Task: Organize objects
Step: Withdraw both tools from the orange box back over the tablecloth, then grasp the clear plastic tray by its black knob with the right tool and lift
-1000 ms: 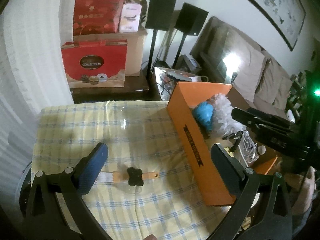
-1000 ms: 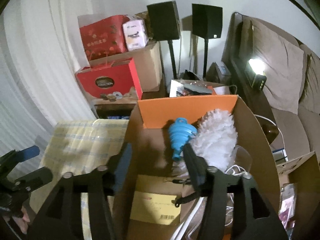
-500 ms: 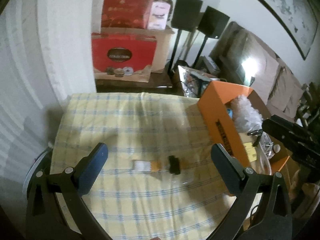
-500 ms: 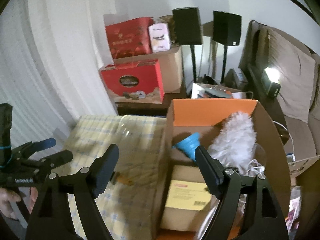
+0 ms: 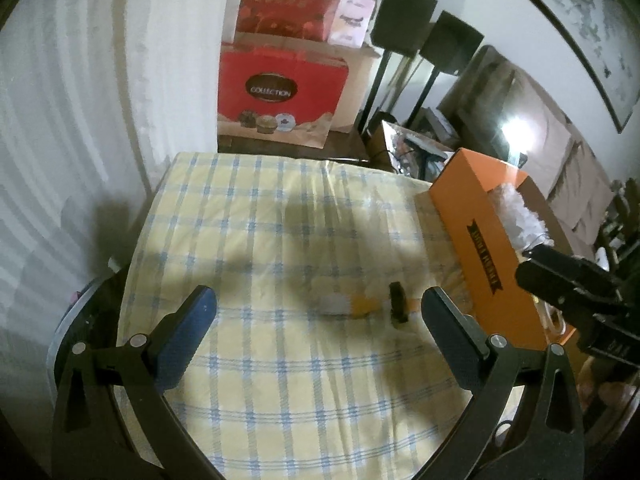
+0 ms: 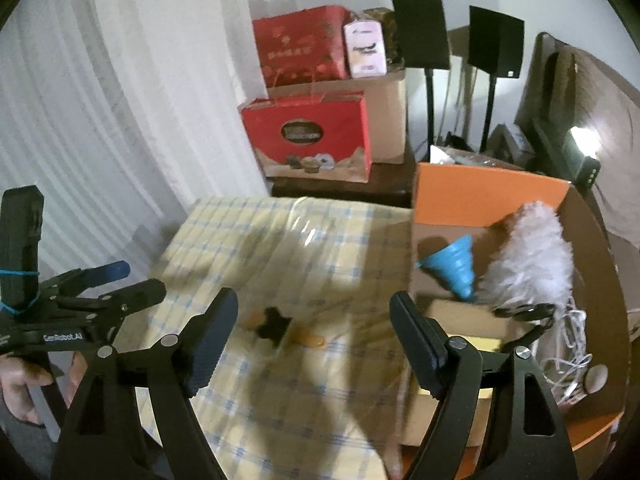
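A small item with a white end, an orange middle and a black piece lies on the yellow checked tablecloth. My left gripper hovers open over the cloth, and the item sits just inside its right finger. An orange cardboard box stands to the right, holding a white duster and a blue funnel. My right gripper is open above the box's left edge, with the small item on the cloth below and nothing gripped. The left gripper shows at far left of this view.
Red gift boxes on a carton stand behind the table, with two black speakers on stands. White curtains hang on the left and a sofa sits at the right. White cables lie in the box. A hand holds the left gripper.
My right gripper swung left from above the box's inside toward the tablecloth, and its jaws widened. The left gripper drew away from the box, so the small item now lies nearer its right finger.
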The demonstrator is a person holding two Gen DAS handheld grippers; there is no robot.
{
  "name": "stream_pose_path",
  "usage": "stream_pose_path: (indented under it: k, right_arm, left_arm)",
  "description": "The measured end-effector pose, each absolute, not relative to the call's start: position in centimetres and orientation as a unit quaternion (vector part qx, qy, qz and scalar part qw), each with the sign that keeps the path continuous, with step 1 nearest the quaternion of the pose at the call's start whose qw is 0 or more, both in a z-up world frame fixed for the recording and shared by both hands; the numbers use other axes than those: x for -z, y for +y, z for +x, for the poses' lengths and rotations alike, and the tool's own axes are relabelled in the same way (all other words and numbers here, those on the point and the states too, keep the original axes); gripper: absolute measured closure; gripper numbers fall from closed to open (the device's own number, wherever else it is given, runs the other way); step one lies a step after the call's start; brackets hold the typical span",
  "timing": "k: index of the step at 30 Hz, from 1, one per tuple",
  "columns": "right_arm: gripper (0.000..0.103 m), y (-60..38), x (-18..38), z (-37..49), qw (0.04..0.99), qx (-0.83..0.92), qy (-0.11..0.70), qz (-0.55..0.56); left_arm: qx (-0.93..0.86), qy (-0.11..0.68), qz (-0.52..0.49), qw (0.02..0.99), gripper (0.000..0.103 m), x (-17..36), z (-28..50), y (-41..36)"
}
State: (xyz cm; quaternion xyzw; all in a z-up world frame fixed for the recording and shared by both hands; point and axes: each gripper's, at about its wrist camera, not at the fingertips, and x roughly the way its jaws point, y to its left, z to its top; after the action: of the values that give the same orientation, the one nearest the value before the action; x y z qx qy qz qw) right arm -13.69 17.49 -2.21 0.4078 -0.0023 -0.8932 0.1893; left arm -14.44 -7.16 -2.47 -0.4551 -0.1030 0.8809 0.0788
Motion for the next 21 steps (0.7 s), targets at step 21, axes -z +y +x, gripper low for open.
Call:
stream_pose_path:
  k: [21]
  right_arm:
    - [0.02, 12.3, 9.1, -17.1, 0.158, 0.864, -0.031, 0.477]
  left_arm:
    - [-0.875, -0.125, -0.465, 0.054, 0.001, 5.1, -14.4, -11.0]
